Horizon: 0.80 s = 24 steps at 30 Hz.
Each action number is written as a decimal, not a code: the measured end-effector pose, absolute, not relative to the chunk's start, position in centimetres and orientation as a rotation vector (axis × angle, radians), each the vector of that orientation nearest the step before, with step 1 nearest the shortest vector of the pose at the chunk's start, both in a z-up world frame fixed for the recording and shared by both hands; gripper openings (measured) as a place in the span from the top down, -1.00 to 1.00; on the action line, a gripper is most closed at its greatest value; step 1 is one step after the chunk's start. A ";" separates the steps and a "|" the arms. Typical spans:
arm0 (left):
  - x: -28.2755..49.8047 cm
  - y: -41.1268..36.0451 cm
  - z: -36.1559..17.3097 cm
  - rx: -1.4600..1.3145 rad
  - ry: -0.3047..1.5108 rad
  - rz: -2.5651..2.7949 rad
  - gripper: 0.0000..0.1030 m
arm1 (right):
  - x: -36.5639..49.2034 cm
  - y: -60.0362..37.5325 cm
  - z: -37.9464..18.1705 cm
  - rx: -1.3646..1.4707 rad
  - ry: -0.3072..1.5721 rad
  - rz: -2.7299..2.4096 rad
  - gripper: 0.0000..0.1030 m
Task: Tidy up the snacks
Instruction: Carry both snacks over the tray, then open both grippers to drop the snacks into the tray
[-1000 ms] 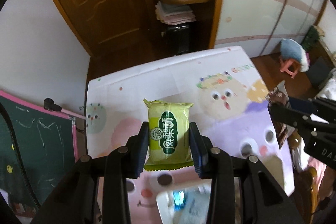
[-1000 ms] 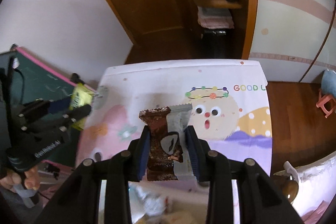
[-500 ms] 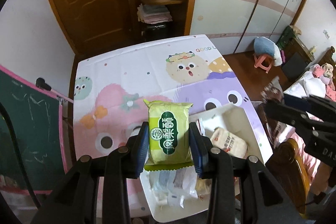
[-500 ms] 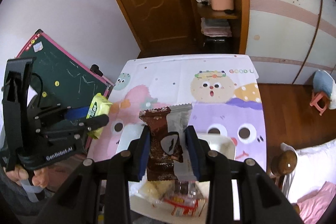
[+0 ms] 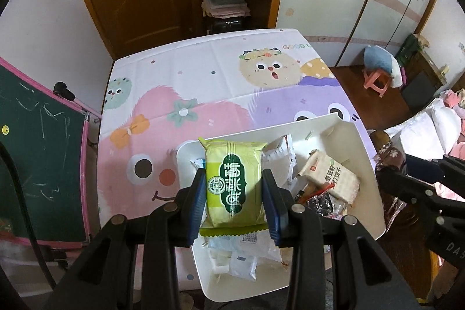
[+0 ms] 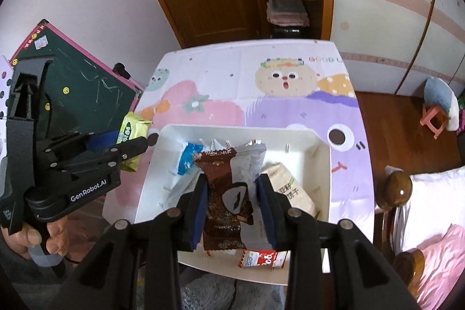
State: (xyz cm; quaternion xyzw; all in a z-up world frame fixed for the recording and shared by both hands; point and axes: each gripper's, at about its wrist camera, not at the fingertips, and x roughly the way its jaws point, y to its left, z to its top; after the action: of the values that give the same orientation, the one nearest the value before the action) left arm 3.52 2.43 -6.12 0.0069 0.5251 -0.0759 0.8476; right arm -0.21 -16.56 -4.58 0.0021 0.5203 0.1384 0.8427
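My left gripper (image 5: 234,195) is shut on a green snack pack (image 5: 234,185) and holds it above the left part of a white tray (image 5: 360,141). My right gripper (image 6: 232,195) is shut on a brown snack packet (image 6: 225,193) with a silvery wrapper (image 6: 251,161) behind it, above the same tray (image 6: 319,179). The tray holds several snacks, among them a beige cracker pack (image 5: 331,175), a blue-and-white packet (image 6: 189,157) and a red-and-white packet (image 6: 261,259). The left gripper with the green pack (image 6: 130,132) also shows in the right wrist view, left of the tray.
The tray sits near the front edge of a table with a cartoon-print cloth (image 5: 203,77). A green chalkboard (image 5: 35,150) leans at the table's left. A bed (image 6: 436,208) and a wooden bedpost (image 6: 396,189) stand at the right. A pink stool (image 5: 377,80) is beyond.
Both grippers have drawn back and risen with their snacks still held. The white tray and its contents have come into fuller view under them.
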 end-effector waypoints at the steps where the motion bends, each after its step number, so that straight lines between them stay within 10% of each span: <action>1: 3.5 2.3 -6.3 0.012 1.111 -0.164 0.32 | -0.2 -16.6 -4.9 0.008 1.106 0.291 0.34; 21: 2.3 0.9 -8.4 0.026 1.146 -0.155 0.29 | 0.1 -16.4 -7.3 -0.022 1.156 0.239 0.27; 24: 2.2 1.3 -8.4 0.006 1.140 -0.142 -0.57 | 0.3 -16.9 -7.9 0.003 1.168 0.213 0.06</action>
State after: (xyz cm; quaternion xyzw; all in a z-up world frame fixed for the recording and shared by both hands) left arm 2.23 1.27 -8.41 0.0028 0.5391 -0.0673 0.8395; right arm 0.32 -16.88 -7.89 0.0016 0.5502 0.1004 0.8289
